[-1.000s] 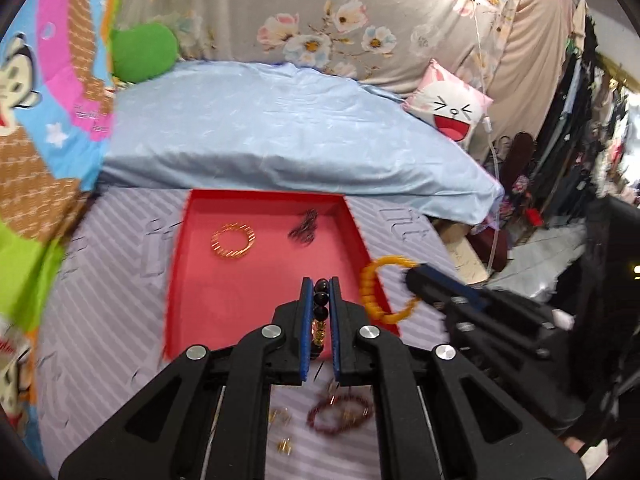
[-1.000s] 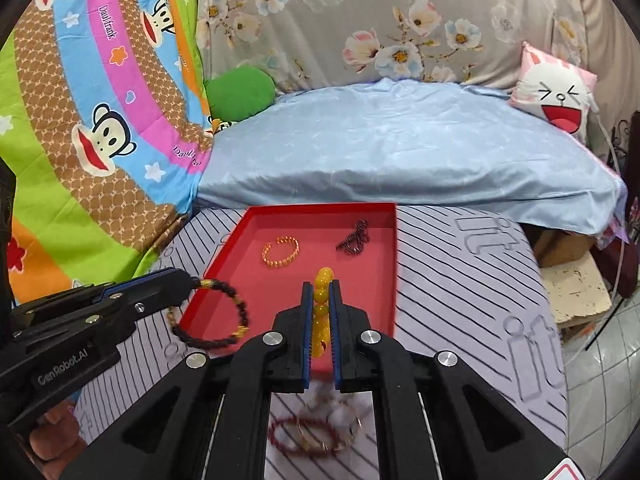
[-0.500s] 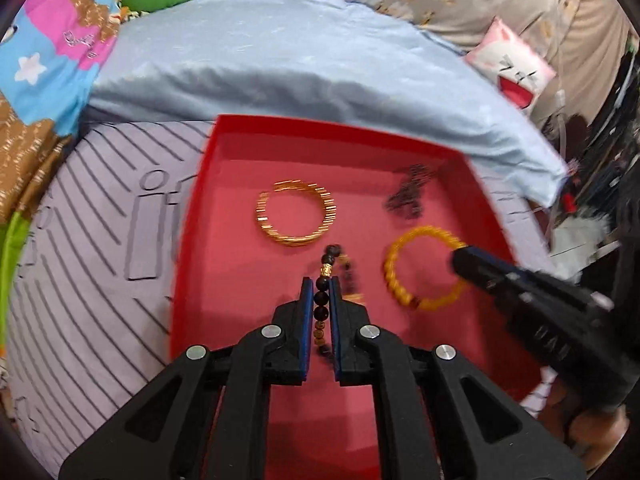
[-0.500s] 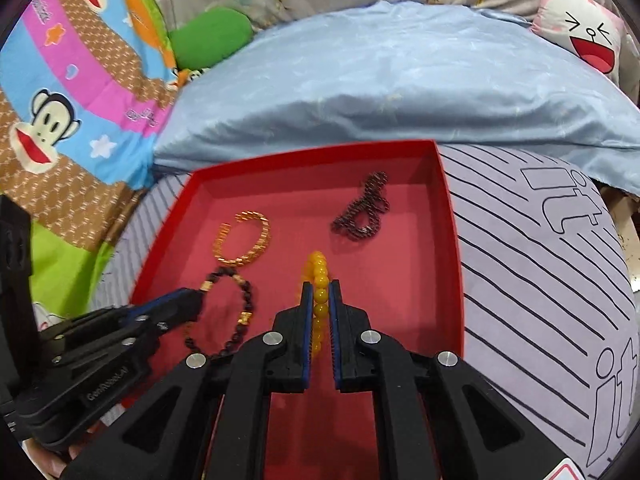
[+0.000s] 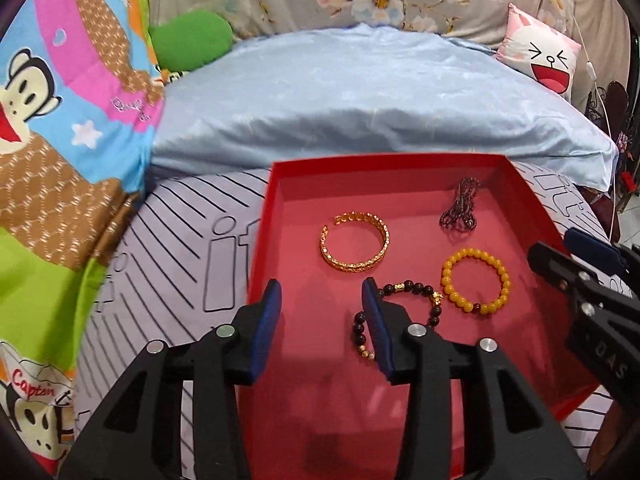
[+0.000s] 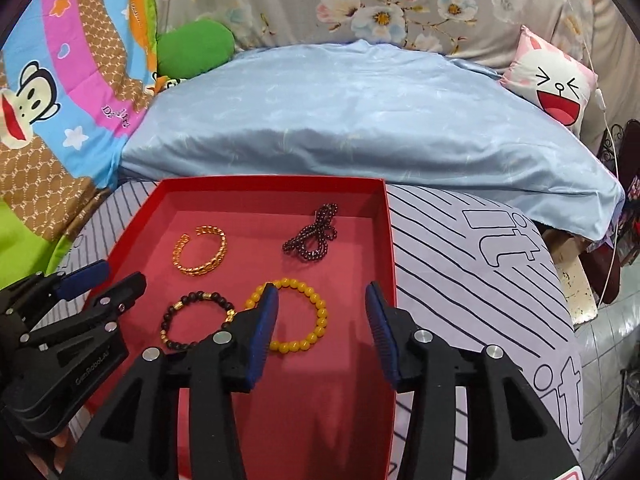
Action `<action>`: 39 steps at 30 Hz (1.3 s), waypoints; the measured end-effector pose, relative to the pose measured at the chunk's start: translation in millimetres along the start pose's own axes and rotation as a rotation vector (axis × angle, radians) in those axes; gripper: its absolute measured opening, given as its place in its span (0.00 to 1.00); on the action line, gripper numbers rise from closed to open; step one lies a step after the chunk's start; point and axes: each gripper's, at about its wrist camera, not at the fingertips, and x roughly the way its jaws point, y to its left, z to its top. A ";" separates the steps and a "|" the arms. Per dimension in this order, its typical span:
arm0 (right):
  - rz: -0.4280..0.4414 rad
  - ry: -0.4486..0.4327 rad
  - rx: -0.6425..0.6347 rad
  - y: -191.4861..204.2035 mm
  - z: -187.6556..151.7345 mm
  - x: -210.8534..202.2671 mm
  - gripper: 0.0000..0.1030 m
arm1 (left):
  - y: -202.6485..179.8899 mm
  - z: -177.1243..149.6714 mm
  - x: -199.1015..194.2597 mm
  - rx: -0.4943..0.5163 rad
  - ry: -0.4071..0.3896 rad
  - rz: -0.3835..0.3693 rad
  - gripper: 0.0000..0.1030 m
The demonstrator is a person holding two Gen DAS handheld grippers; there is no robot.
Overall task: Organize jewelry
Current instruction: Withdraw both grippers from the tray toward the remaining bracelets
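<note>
A red tray (image 5: 264,240) (image 6: 390,248) lies on the striped cloth. In it lie a gold bangle (image 5: 354,241) (image 6: 200,251), a dark beaded strand (image 5: 460,209) (image 6: 314,235), a yellow bead bracelet (image 5: 476,280) (image 6: 316,316) and a black bead bracelet (image 5: 416,292) (image 6: 188,312). My left gripper (image 5: 322,312) is open and empty above the tray, its right finger beside the black bracelet. It shows at the left in the right wrist view (image 6: 104,280). My right gripper (image 6: 322,316) is open and empty over the yellow bracelet. It shows at the right in the left wrist view (image 5: 560,250).
A light blue quilt (image 5: 360,92) lies behind the tray. A green cushion (image 5: 188,40) and a cartoon blanket (image 5: 60,120) are at the left. A pink cartoon pillow (image 5: 540,60) is at the back right. The table edge drops to a tiled floor (image 6: 608,344) at right.
Both grippers have opened and let go of their bracelets, which now lie in the tray. Both grippers have pulled back a little and risen.
</note>
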 end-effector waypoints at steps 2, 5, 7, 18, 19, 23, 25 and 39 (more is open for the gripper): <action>0.006 -0.010 0.004 -0.8 -2.4 -10.5 0.43 | -0.5 -2.3 -9.7 0.004 -0.009 0.010 0.39; 0.018 -0.021 0.011 0.0 -10.5 -28.8 0.43 | 2.0 -8.8 -25.5 -0.004 -0.018 0.020 0.42; 0.026 -0.024 0.015 -0.1 -17.7 -39.3 0.43 | 5.5 -17.9 -37.6 -0.015 -0.019 0.013 0.42; 0.044 0.008 0.035 -1.1 -80.7 -93.0 0.43 | 14.0 -76.6 -86.3 -0.036 -0.001 0.046 0.42; 0.040 0.013 0.034 -0.8 -86.7 -96.1 0.43 | 14.1 -83.0 -88.6 -0.036 0.004 0.058 0.42; 0.032 0.030 0.029 -1.0 -108.4 -103.0 0.43 | 17.2 -106.1 -93.3 -0.050 0.021 0.081 0.43; 0.029 0.044 0.027 -0.9 -120.3 -105.1 0.43 | 21.7 -117.1 -91.8 -0.071 0.040 0.086 0.44; 0.053 0.097 0.035 3.8 -159.7 -104.5 0.43 | 33.8 -152.5 -61.8 -0.131 0.128 0.092 0.44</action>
